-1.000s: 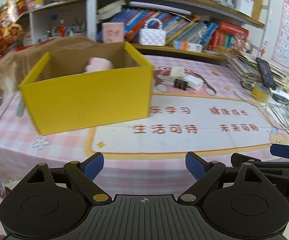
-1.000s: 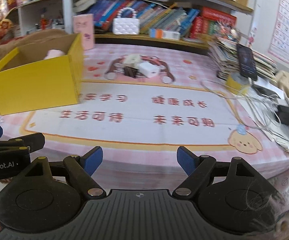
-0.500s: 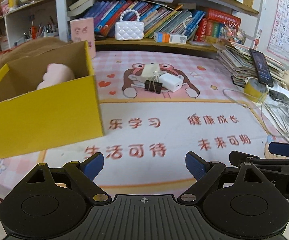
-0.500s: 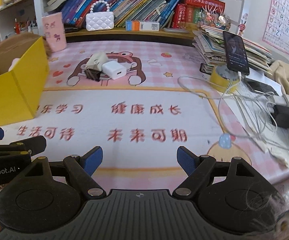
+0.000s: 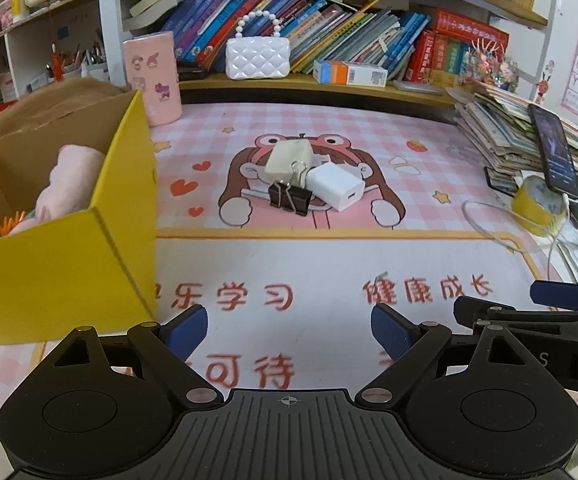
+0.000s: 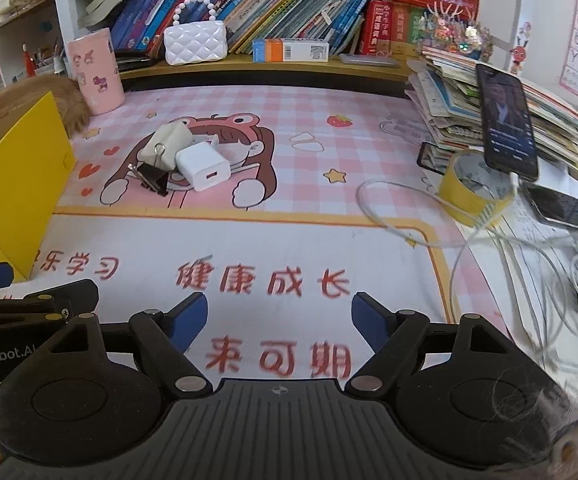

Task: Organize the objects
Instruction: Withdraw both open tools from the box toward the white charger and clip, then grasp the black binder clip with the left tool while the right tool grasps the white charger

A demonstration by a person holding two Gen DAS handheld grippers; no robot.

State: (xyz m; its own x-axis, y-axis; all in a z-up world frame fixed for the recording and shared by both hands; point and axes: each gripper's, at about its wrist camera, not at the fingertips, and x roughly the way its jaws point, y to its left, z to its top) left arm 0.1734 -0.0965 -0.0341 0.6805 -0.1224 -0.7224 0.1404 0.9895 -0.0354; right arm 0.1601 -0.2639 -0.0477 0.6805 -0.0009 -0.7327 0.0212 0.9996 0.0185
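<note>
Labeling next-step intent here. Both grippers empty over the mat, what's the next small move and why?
Probably ease the right gripper forward toward the white charger. Its jaws, just closing a little, hold nothing, and the charger sits in a pile with the black binder clip and beige block, outside the yellow box.

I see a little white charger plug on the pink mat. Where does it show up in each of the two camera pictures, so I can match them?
Left wrist view: the white charger lies a bit above centre, just right of the black binder clip.
Right wrist view: the white charger sits left of centre, in the upper half.
Shared landmark: the white quilted purse with a pearl handle on the shelf behind.
</note>
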